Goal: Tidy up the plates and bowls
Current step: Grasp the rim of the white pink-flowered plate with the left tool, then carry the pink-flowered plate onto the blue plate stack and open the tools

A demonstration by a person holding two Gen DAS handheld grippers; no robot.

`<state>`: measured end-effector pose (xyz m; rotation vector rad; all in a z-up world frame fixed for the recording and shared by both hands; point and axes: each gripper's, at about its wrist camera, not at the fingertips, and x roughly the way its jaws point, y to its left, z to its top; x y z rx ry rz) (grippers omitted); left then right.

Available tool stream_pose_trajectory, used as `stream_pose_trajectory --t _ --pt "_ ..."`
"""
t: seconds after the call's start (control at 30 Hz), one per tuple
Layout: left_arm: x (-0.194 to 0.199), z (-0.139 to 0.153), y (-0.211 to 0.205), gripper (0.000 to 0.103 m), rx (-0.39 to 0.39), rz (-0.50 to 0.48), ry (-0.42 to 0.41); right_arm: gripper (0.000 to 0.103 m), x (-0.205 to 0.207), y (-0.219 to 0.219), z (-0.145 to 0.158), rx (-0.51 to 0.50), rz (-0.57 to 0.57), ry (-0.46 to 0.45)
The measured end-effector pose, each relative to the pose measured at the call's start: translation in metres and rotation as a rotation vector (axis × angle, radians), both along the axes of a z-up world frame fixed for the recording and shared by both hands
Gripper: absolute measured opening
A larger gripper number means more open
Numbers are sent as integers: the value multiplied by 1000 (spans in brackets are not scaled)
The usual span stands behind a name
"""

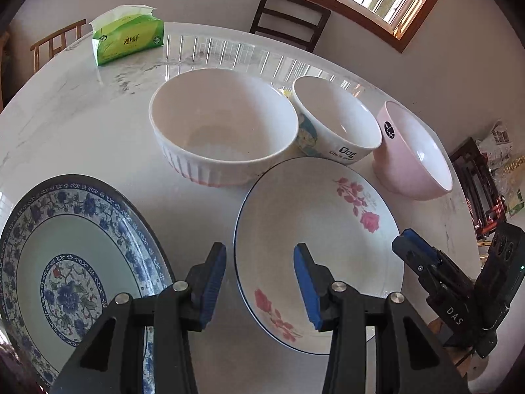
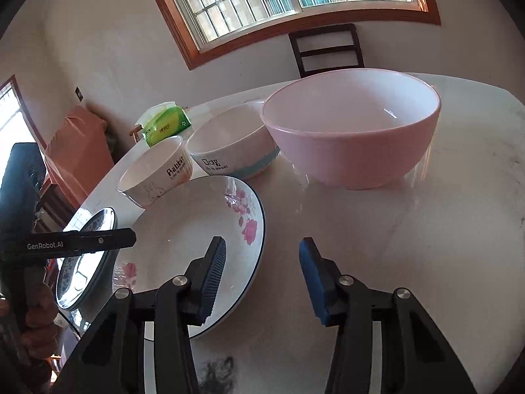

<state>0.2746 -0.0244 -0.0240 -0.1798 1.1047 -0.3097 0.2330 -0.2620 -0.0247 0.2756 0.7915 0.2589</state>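
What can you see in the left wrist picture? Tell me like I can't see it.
Open, empty tongs hover over a white plate with pink roses on a marble table, with a blue-patterned plate at left. Behind stand a ribbed white bowl, a cartoon bowl, a tipped pink bowl and green tissues.

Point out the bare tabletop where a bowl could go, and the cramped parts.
Bare patches: the table between the tissue pack and the ribbed bowl, and right of the pink bowl in the right wrist view. Crowded: the bowls sit rim to rim behind the rose plate, beside the blue plate.
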Motion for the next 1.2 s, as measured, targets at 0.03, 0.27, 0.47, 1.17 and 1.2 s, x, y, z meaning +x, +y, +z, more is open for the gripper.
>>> stream_pose_trajectory --t 0.03,0.27,0.47,1.17,1.2 --pt "1 -2 -1 44 3 -4 1 45 1 1 -1 -3 4 7" --pt "5 -16 1 44 -40 3 28 28 9 15 -8 -73 46 73" --pt "-9 -19 -14 22 99 7 -20 15 7 22 -7 -124 68 71" --pt "-98 4 -6 22 1 44 -74 14 -77 19 6 -24 20 59" --pt "-103 5 -2 22 -1 50 -78 14 -80 22 8 -17 26 58"
